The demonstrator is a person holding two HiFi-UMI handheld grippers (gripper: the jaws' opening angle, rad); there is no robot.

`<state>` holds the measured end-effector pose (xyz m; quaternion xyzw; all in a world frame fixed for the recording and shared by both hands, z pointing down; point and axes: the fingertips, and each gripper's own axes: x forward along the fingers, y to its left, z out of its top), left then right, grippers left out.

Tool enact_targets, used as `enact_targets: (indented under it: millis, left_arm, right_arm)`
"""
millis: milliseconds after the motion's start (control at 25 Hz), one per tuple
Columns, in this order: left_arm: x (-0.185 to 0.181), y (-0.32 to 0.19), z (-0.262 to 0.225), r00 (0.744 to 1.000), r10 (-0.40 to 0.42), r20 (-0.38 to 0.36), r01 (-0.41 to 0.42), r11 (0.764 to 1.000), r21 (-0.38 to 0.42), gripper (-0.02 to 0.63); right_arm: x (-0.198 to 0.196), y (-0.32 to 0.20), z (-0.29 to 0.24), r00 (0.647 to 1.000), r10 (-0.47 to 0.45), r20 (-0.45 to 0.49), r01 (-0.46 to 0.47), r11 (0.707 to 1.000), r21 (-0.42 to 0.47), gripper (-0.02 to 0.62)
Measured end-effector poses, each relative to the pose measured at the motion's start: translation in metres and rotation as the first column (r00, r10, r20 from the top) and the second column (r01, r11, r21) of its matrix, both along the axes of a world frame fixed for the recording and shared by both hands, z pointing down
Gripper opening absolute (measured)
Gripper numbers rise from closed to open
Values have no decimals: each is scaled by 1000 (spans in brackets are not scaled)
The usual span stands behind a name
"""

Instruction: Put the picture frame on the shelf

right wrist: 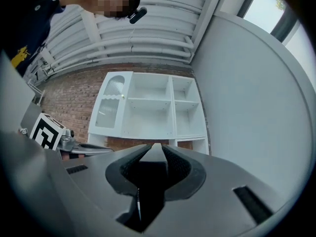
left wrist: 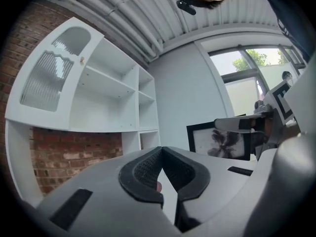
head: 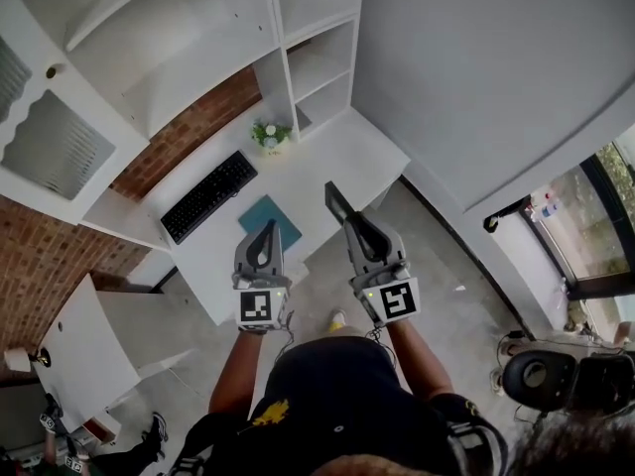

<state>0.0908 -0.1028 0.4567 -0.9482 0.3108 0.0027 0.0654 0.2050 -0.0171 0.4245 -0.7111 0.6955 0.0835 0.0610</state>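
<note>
The right gripper [right wrist: 154, 149] has its fingers [right wrist: 178, 168] clamped on the picture frame [right wrist: 152, 171]. Its own view shows the frame only edge-on, a thin dark bar running up between the pads. The left gripper [left wrist: 161, 150] has its fingers [left wrist: 142, 169] brought together at the tips, with nothing gripped between them.

Only the left gripper view gives the frame's face, at right of centre: a black border around a pale print of a dark, palm-like plant, with the right gripper's fingers across its upper right edge.

In the head view the frame is a dark sliver jutting from the right gripper just below the picture's centre. It is held in the air and seen against the near edge of the white desk [head: 342, 162].

Further out, the desk carries a black keyboard [head: 208, 197], a teal pad [head: 270, 222] and a small potted plant [head: 270, 135]. The white shelf [head: 281, 38] stands above the desk at upper centre, against a brick wall — well apart from the frame.
</note>
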Motion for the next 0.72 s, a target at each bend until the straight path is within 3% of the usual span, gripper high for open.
enact_targets:
  millis: [160, 280, 720]
  left_arm:
    - [11, -14, 5, 997, -52, 61, 52, 999, 1, 18]
    - [10, -25, 5, 993, -100, 58, 101, 995, -13, 18]
    - [-7, -66, 8, 987, -148, 58, 148, 989, 3, 18]
  right_arm:
    - [28, -20, 6, 999, -39, 35, 40, 999, -7, 71]
    - [38, -36, 8, 996, -69, 60, 70, 998, 0, 71]
    - [23, -79, 6, 990, -125, 60, 125, 992, 6, 71]
